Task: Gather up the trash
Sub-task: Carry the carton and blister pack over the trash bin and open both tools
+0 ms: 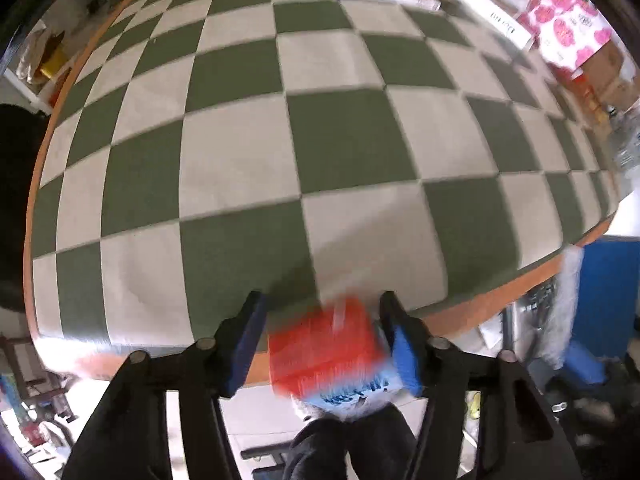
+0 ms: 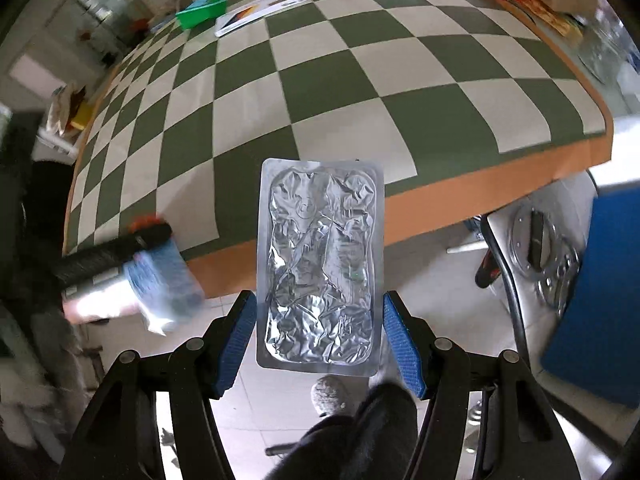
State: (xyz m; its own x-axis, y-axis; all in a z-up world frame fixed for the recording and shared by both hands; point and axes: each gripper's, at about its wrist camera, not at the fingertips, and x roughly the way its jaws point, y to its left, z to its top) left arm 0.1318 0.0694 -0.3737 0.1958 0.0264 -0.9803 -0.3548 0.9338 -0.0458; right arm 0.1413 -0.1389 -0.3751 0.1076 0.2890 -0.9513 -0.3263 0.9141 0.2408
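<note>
In the left wrist view my left gripper (image 1: 324,332) stands open over the table's near edge. A blurred red and blue wrapper (image 1: 332,360) sits between its fingers, against the right pad (image 1: 404,356), apart from the left one. In the right wrist view my right gripper (image 2: 318,332) stands open wide. A crumpled silver foil pack (image 2: 320,264) lies flat between its fingers, touching neither pad that I can see. The left gripper with its wrapper (image 2: 160,276) shows blurred at the left of that view.
The table wears a green and white checked cloth (image 1: 256,152) with an orange border (image 2: 480,192). Boxes, a pink patterned bag (image 1: 568,28) and a green box (image 2: 202,10) lie at the far side. A blue bin (image 2: 600,292) and a chair (image 2: 532,248) stand at the right.
</note>
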